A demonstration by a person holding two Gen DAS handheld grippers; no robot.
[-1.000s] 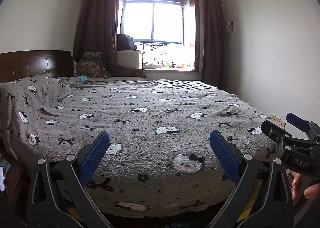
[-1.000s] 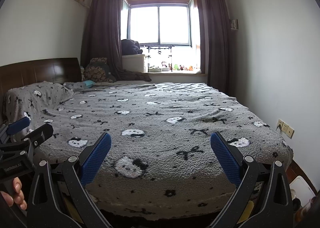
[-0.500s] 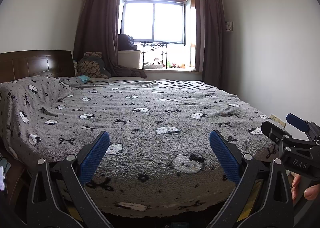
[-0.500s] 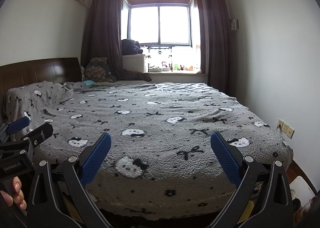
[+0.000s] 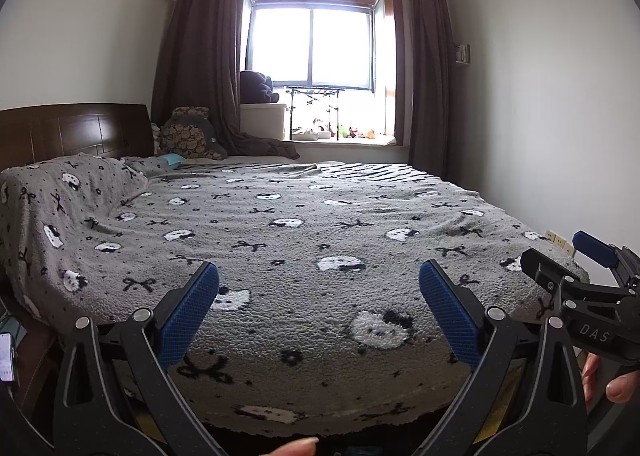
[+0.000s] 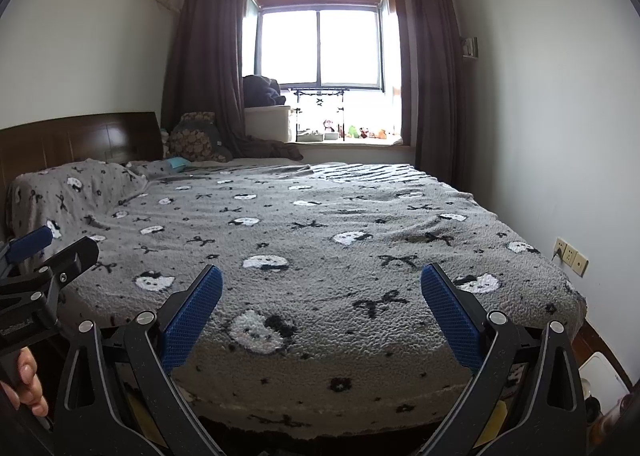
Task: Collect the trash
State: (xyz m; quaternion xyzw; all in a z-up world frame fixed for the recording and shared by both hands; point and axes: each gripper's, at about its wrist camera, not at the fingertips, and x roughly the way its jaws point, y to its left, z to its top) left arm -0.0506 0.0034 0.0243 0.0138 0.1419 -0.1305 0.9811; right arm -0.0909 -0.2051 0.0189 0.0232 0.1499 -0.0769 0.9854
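My left gripper (image 5: 318,312) is open and empty, its blue pads spread wide over the near end of a bed. My right gripper (image 6: 320,314) is open and empty too, held beside it at the same height. Each gripper shows at the edge of the other's view: the right one at the far right of the left wrist view (image 5: 592,288), the left one at the far left of the right wrist view (image 6: 36,268). I see no trash on the bed. A small light-blue item (image 5: 173,158) lies near the headboard; what it is I cannot tell.
The bed has a grey blanket (image 5: 312,223) with cat faces and bows. A wooden headboard (image 5: 76,131) is at left. A window sill (image 5: 344,137) with small toys, a white box (image 5: 264,119) and dark curtains are beyond. A wall socket (image 6: 570,256) is at right.
Both views have barely shifted. A fingertip now shows at the bottom edge of the left wrist view. Both grippers stay open.
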